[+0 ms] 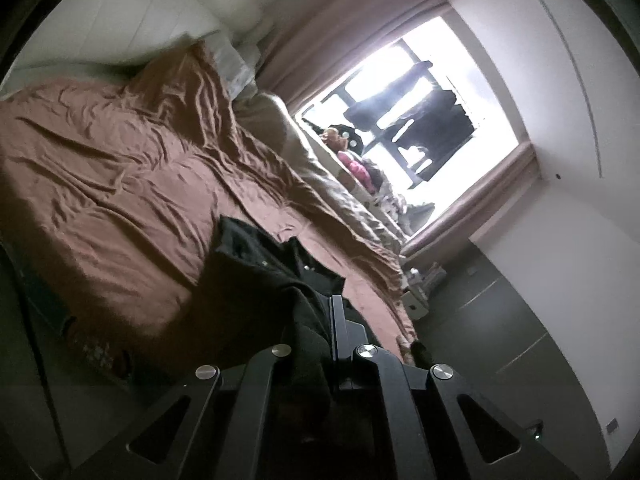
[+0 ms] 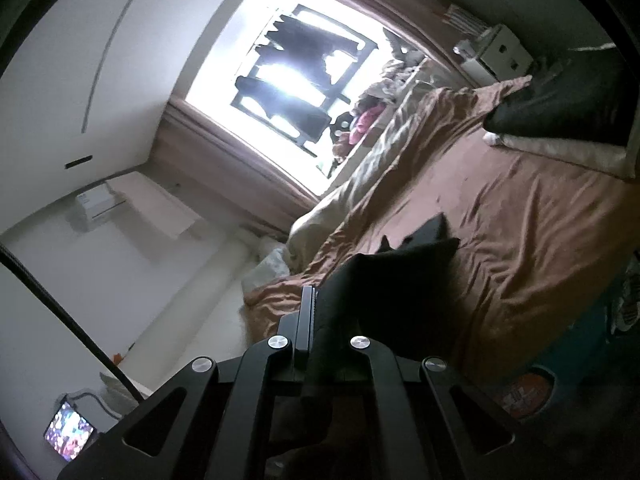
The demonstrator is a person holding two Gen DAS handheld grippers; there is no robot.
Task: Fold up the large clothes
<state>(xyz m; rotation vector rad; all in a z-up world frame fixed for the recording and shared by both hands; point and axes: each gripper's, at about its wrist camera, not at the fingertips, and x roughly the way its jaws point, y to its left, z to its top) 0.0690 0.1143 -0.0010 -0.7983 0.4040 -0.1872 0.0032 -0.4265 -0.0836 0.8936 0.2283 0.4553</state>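
Note:
A large black garment (image 1: 260, 276) with small pale buttons hangs above the brown bed sheet (image 1: 120, 168). My left gripper (image 1: 320, 320) is shut on a bunched fold of it; the cloth hides one finger. In the right wrist view the same black garment (image 2: 392, 284) rises from between the fingers of my right gripper (image 2: 320, 312), which is shut on it. One finger (image 2: 306, 316) shows at the cloth's left. The garment is held up over the brown sheet (image 2: 520, 220).
A beige duvet (image 1: 320, 168) lies bunched along the window side of the bed. Pillows (image 1: 236, 60) sit at the head. A dark pillow and a white one (image 2: 560, 120) lie at one bed corner. A bright window (image 2: 280, 80) with hanging clothes. A lit tablet (image 2: 70, 434).

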